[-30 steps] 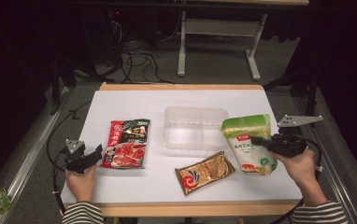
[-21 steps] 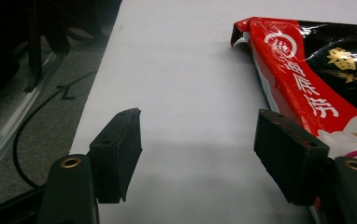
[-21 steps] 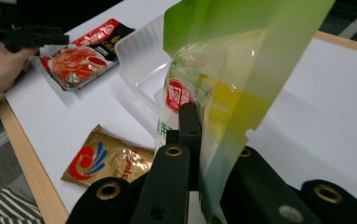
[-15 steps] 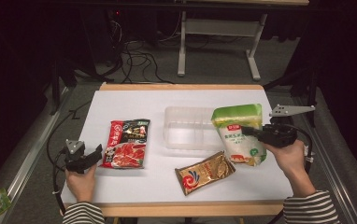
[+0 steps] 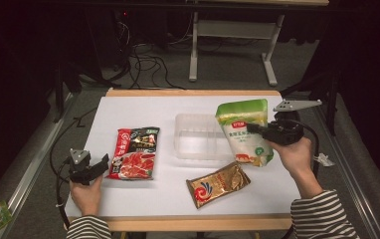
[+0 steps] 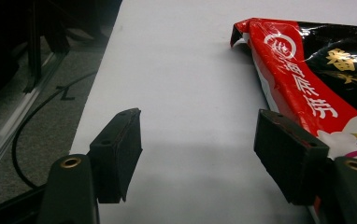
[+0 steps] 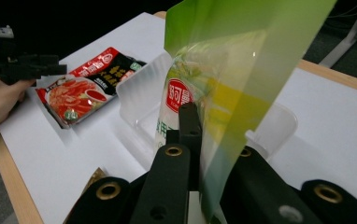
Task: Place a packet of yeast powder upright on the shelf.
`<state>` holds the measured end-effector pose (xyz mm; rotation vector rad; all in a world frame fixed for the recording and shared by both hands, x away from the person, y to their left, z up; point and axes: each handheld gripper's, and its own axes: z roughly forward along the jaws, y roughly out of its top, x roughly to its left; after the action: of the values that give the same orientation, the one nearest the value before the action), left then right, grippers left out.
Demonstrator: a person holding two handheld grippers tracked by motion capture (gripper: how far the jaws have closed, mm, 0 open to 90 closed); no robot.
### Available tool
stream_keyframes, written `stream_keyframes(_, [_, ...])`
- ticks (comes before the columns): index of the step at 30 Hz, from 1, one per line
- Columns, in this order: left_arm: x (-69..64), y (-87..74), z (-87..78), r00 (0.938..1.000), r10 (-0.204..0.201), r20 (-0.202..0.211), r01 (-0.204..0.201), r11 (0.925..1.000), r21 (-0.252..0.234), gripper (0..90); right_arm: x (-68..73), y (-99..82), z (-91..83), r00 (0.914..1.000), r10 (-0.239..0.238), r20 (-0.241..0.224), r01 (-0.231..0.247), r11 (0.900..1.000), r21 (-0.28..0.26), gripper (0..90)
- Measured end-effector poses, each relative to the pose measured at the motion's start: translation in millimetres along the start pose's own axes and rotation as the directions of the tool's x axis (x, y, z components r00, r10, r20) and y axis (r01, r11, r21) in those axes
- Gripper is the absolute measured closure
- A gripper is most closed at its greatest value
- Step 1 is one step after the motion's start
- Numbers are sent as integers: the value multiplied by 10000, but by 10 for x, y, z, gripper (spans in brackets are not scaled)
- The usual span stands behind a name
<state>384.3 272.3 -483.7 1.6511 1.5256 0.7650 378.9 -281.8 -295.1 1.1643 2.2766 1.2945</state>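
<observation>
My right gripper (image 5: 251,129) is shut on a green and white pouch (image 5: 243,130), which hangs tilted in the air at the right rim of a clear plastic tray (image 5: 194,141). Seen from the right gripper view, the pouch (image 7: 223,79) is pinched between the black jaws, with the tray (image 7: 139,93) behind it. My left gripper (image 5: 102,162) rests open at the table's left front, just left of a red and black sauce packet (image 5: 135,152). Nothing lies between the open jaws in the left gripper view, and the packet (image 6: 317,79) is beside the right jaw.
A gold packet (image 5: 219,183) lies near the front edge, in front of the tray. The white table top (image 5: 143,107) has a wooden rim. Cables run on the floor behind and to the left, and a white frame stand (image 5: 272,59) is beyond the table.
My right gripper has lifted the green pouch off the table and carried it left and away from the front edge, toward the clear tray. The left gripper has stayed still.
</observation>
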Motion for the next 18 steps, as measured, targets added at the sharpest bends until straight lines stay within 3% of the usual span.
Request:
stream_keyframes(10, [1,-3,-2,10000,-35,1,35,10000,-78,326,-27,153,184,9995,265,146,-263,9996,-118,900])
stream_keyframes(18, [-2,-4,-3,10000,-19,-10,18,10000,-95,326,-73,233,347,9965,656,518,-635,9971,-408,900])
